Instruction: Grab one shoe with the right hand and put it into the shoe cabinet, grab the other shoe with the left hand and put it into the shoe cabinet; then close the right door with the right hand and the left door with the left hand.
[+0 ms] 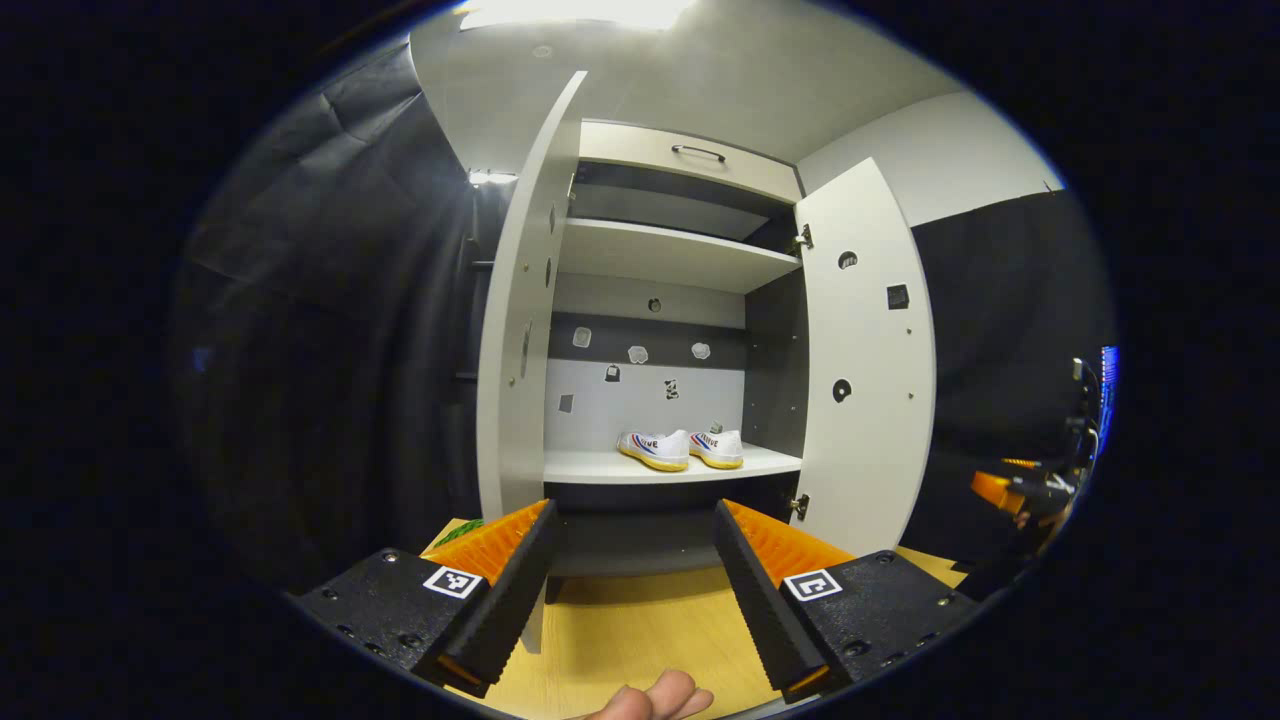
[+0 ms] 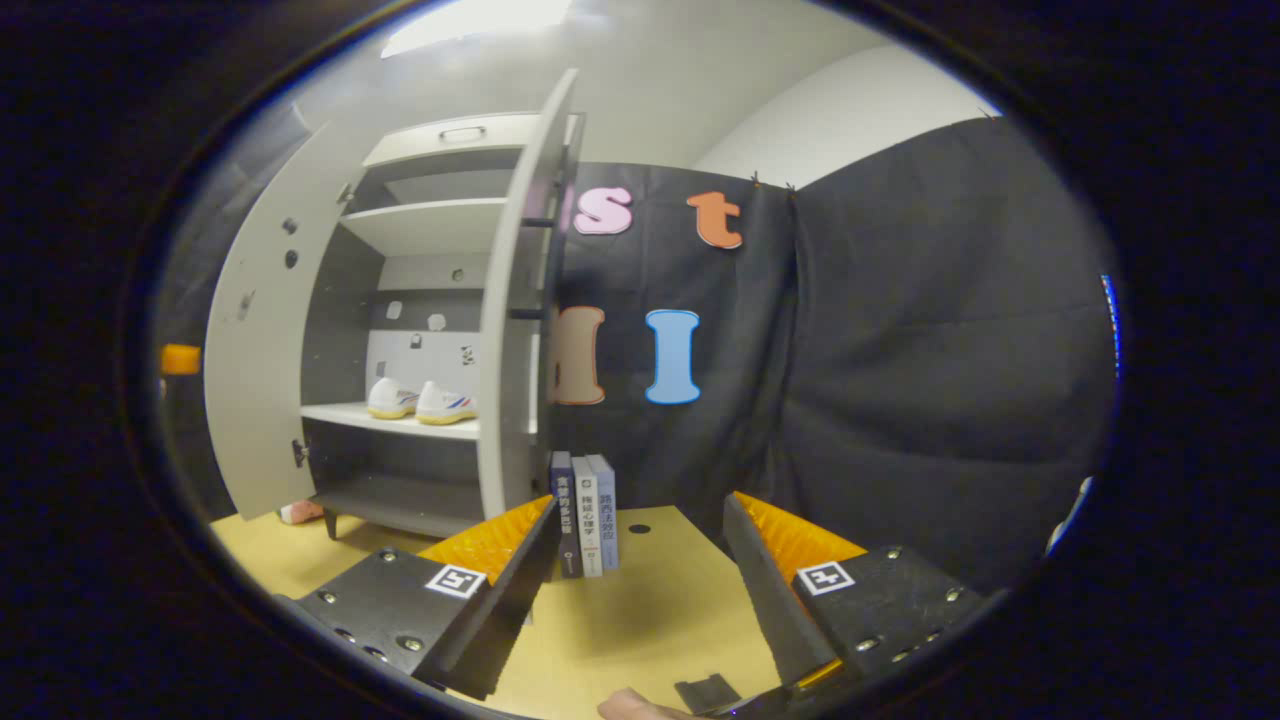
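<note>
Two white shoes with yellow soles stand side by side on the cabinet's middle shelf: one shoe [image 1: 654, 449] on the left and the other shoe [image 1: 719, 448] beside it, also seen as a pair [image 2: 420, 400] in the right gripper view. The shoe cabinet [image 1: 680, 260] has both doors swung open: left door [image 1: 520, 330], right door [image 1: 865, 370]. My left gripper [image 1: 632, 545] is open and empty, in front of the cabinet, well back from it. My right gripper [image 2: 640, 545] is open and empty, off to the cabinet's right, with the right door [image 2: 510, 300] edge-on ahead.
Three books [image 2: 585, 510] stand upright on the wooden table [image 2: 640, 610] beside the cabinet's right side. A small pink thing [image 2: 300, 512] lies by the cabinet's foot. The other gripper [image 1: 1010, 490] and the hand holding it show far right. A fingertip [image 1: 660, 698] pokes in below.
</note>
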The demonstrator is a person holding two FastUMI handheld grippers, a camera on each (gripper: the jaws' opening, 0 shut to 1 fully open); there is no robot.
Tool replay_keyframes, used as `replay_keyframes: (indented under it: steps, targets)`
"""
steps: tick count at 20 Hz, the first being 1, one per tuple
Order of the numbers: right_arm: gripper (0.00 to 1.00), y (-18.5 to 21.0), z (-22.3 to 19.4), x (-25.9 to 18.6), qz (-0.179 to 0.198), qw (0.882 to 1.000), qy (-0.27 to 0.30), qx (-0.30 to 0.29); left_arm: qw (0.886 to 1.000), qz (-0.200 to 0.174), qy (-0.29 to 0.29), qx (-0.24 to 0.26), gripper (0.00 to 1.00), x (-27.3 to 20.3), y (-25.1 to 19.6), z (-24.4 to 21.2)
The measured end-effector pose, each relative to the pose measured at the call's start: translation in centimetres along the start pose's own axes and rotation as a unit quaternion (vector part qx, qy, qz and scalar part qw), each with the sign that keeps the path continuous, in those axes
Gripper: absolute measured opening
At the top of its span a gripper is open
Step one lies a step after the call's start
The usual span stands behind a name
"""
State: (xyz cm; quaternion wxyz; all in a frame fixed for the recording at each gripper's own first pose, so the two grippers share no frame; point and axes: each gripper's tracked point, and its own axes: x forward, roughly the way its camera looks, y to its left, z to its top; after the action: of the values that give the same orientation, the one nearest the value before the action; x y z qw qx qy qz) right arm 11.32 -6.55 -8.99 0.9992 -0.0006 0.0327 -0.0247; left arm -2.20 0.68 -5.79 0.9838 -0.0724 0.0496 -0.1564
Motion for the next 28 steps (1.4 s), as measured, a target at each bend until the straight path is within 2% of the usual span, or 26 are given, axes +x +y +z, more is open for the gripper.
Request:
replay_keyframes:
  steps: [3, 4, 8, 9, 10, 11, 13, 17, 18, 19, 20, 21, 25, 28]
  targets:
    - [0.98, -1.6, 5.0, 4.7, 0.026, 0.999, -0.011, 0.036, 1.000, -0.010, 0.000, -0.024, 0.95, -2.7, 1.1, -1.9]
    - [0.97, -1.8, 6.5, 6.0, 0.037, 0.998, -0.010, 0.045, 0.999, -0.015, 0.010, -0.027, 0.92, -3.3, 1.5, -2.8]
    - [0.99, -1.0, 10.5, 10.3, 0.065, 0.996, 0.003, 0.060, 1.000, -0.006, 0.029, 0.001, 0.96, -4.5, 4.1, -4.5]
    - [0.99, -1.0, 11.0, 11.4, 0.054, 0.997, 0.006, 0.057, 1.000, -0.008, 0.020, 0.007, 1.00, -4.3, 4.3, -4.1]
    - [0.99, -1.3, 11.6, 12.4, 0.043, 0.998, 0.002, 0.055, 1.000, -0.009, 0.016, 0.007, 0.96, -4.1, 4.3, -3.8]
    - [0.99, -0.8, 12.2, 13.1, 0.036, 0.998, 0.004, 0.051, 1.000, -0.011, 0.014, 0.007, 0.96, -4.2, 4.4, -3.9]
    - [1.00, -0.1, 12.1, 14.3, 0.029, 0.999, 0.012, 0.031, 1.000, -0.015, 0.016, 0.015, 0.96, -4.1, 4.3, -4.2]
    - [0.99, 3.8, 12.4, 15.9, 0.073, 0.997, 0.016, 0.004, 1.000, -0.013, 0.016, 0.013, 0.96, -4.0, 5.0, -5.0]
    - [0.94, 4.8, 11.9, 15.9, 0.084, 0.996, 0.023, 0.007, 1.000, -0.010, 0.018, 0.008, 0.96, -3.9, 5.5, -5.3]
    - [0.95, 5.5, 11.9, 16.2, 0.088, 0.996, 0.024, -0.003, 1.000, -0.005, 0.021, 0.008, 0.96, -4.0, 6.1, -5.8]
    - [1.00, 5.5, 12.3, 15.9, 0.090, 0.996, 0.022, -0.011, 1.000, 0.003, 0.025, 0.009, 0.96, -4.0, 6.8, -6.1]
    - [0.94, 5.7, 12.2, 16.0, 0.090, 0.996, 0.022, -0.011, 0.999, 0.013, 0.027, 0.011, 0.96, -4.3, 7.6, -6.4]
    - [0.94, 6.3, 12.4, 15.7, 0.082, 0.996, 0.023, -0.014, 0.999, 0.040, 0.023, 0.013, 0.96, -4.4, 9.5, -6.1]
    - [0.91, 7.7, 12.2, 15.1, 0.085, 0.996, 0.026, -0.015, 0.999, 0.046, 0.017, 0.012, 0.96, -4.9, 9.7, -5.9]
